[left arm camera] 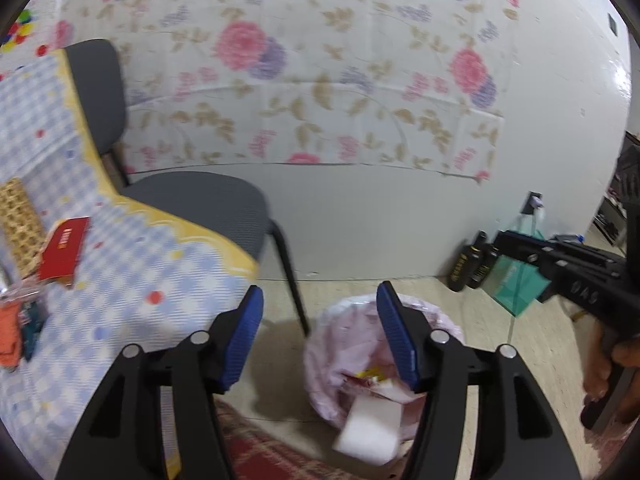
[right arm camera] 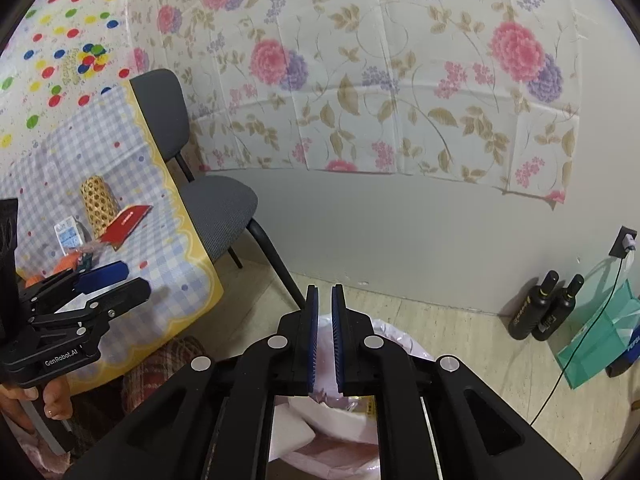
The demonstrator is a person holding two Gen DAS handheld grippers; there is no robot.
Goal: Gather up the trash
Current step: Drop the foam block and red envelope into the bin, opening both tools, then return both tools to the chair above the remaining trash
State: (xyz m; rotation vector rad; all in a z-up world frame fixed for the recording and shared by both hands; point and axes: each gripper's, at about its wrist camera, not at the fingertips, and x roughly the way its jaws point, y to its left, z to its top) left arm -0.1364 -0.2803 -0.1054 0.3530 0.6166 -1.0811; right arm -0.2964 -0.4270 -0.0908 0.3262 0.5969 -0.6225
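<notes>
My left gripper (left arm camera: 320, 332) hangs spread and empty over the bin (left arm camera: 360, 364); the right gripper (right arm camera: 325, 336) is nearly closed, holding nothing. Some trash is binned — the red packet (left arm camera: 64, 250) and wrappers (left arm camera: 18, 320) remain on the table (left arm camera: 132, 280).

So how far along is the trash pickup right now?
Partly done: the bin on the floor already holds wrappers and a white block. Nothing is in hand; the left tongs hang open over the bin and the right tongs are nearly shut on nothing. Left on the table: a red packet, a carton and wrappers.
</notes>
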